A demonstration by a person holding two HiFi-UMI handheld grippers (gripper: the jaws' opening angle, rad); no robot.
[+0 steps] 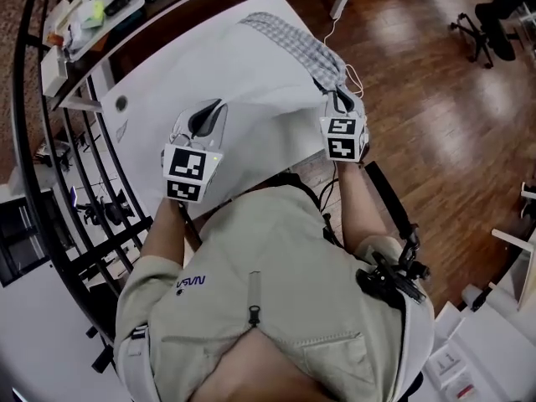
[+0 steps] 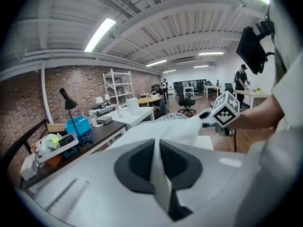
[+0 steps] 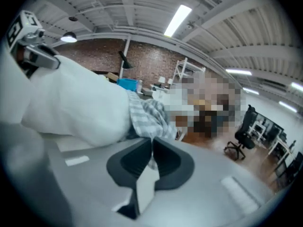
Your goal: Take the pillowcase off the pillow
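Observation:
A white pillow (image 1: 226, 74) lies on the white table (image 1: 142, 90). A grey checked pillowcase (image 1: 293, 40) is bunched over its far right end. My left gripper (image 1: 209, 114) is at the pillow's near left edge, its jaws shut on a fold of the white pillow fabric (image 2: 161, 129); the left gripper (image 2: 157, 141) shows white cloth pinched between its pads. My right gripper (image 1: 339, 99) is at the near right corner. In the right gripper view the right gripper (image 3: 152, 143) is shut on the checked pillowcase (image 3: 147, 117), with the pillow (image 3: 71, 103) bulging at the left.
A dark desk (image 1: 167, 7) with a tray of small items (image 1: 100, 7) runs along the table's far left side. Black metal railing (image 1: 50, 191) stands at the left. Wooden floor (image 1: 419, 99) and an office chair (image 1: 490, 19) are at the right. A white cable (image 1: 331, 23) hangs off the table's far end.

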